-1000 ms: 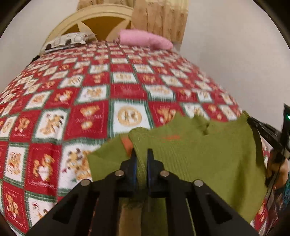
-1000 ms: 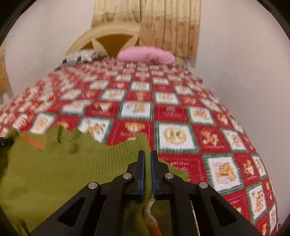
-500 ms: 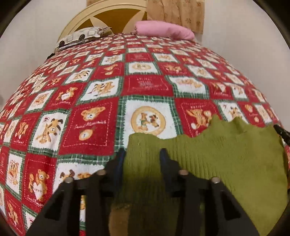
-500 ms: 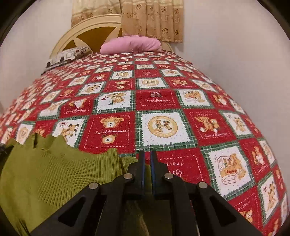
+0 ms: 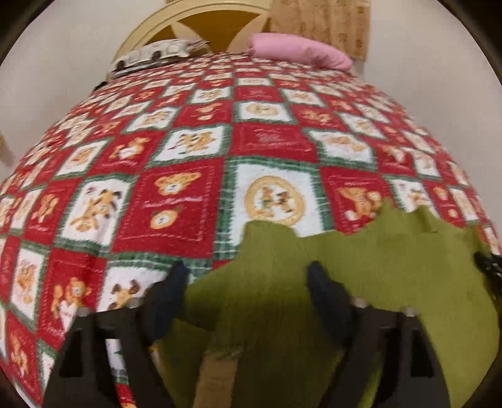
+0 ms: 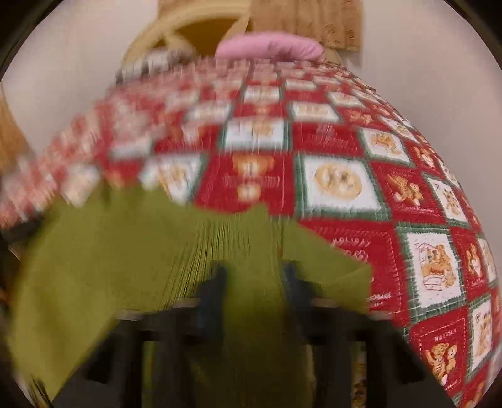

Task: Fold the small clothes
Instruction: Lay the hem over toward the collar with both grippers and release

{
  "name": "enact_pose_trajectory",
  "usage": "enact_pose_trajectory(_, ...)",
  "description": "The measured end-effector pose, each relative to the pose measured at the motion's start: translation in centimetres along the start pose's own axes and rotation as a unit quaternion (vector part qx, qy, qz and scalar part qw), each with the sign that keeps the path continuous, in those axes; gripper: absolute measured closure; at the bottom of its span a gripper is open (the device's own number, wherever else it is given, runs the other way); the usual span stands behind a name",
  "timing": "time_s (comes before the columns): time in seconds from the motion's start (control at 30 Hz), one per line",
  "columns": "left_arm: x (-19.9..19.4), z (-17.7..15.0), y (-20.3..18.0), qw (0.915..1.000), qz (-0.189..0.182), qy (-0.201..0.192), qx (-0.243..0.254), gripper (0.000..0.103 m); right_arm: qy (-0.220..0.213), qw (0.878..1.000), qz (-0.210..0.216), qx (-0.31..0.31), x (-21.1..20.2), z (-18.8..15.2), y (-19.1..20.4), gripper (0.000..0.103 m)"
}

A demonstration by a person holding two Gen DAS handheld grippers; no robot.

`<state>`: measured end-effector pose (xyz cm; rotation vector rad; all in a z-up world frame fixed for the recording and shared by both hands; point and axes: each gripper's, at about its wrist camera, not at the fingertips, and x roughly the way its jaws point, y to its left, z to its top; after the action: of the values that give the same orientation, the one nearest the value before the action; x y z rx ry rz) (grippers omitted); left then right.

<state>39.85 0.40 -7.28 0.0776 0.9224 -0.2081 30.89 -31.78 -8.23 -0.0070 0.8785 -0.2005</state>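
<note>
A small olive-green knit garment (image 5: 392, 266) lies flat on the red, white and green teddy-bear bedspread (image 5: 172, 194) at the near end of the bed. My left gripper (image 5: 246, 279) hangs over the garment's left part. Its jaws are opening and stand wide, with the cloth lying loose below and between the fingers, not pinched. The right wrist view is blurred. There my right gripper (image 6: 254, 279) is over the right part of the garment (image 6: 141, 251). Its jaws are opening a little, and a green fold runs through the narrow gap.
The bedspread (image 6: 345, 141) stretches away to a cream headboard (image 5: 204, 18). A pink pillow (image 5: 298, 51) and a patterned pillow (image 5: 157, 53) lie at the far end. A beige curtain (image 5: 320, 25) hangs behind, and pale walls flank the bed.
Both grippers came down toward the bed and the garment went from hanging to lying flat. The left jaws went from shut on the cloth to wide apart. The right jaws parted slightly.
</note>
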Motion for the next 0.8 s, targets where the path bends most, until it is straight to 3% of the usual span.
enact_pose_trajectory(0.03,0.1,0.0,0.5,0.9999,-0.005,0.002,-0.011,0.015,-0.010,1.000,-0.021,-0.001,-0.5,-0.1,0.3,0.097)
enact_pose_trajectory(0.13,0.3,0.0,1.8,0.9989,-0.024,0.006,-0.040,0.014,-0.044,0.993,-0.094,0.055,-1.8,-0.5,-1.5,0.097)
enact_pose_trajectory(0.2,0.4,0.0,1.8,0.9988,-0.026,0.007,-0.042,0.012,-0.006,0.993,-0.077,0.085,-0.1,-1.2,-2.9,0.097)
enact_pose_trajectory(0.23,0.5,0.0,1.6,0.9990,-0.022,0.007,-0.039,0.012,-0.011,0.993,-0.072,0.088,-0.3,-1.0,-3.1,0.097)
enact_pose_trajectory(0.43,0.8,0.3,1.6,0.9989,-0.013,0.021,-0.040,0.006,-0.002,0.990,-0.141,0.020,0.1,-0.7,-0.7,0.093)
enact_pose_trajectory(0.53,-0.8,0.9,2.5,0.9986,0.010,0.035,-0.038,0.011,-0.030,0.994,-0.096,0.046,-2.8,-0.8,-1.8,0.091)
enact_pose_trajectory(0.63,-5.8,0.0,2.8,0.9989,0.038,-0.024,-0.014,0.014,-0.112,0.988,-0.075,0.081,-9.4,-2.2,-2.0,0.071)
enact_pose_trajectory(0.67,-7.1,-0.6,2.7,0.9988,0.037,-0.032,-0.007,0.014,-0.120,0.988,-0.054,0.076,-11.4,-3.0,-1.5,0.061)
enact_pose_trajectory(0.8,-12.3,-5.9,0.9,0.9986,0.000,-0.052,0.005,0.013,-0.113,0.992,0.005,0.046,-15.1,-6.8,1.6,0.060)
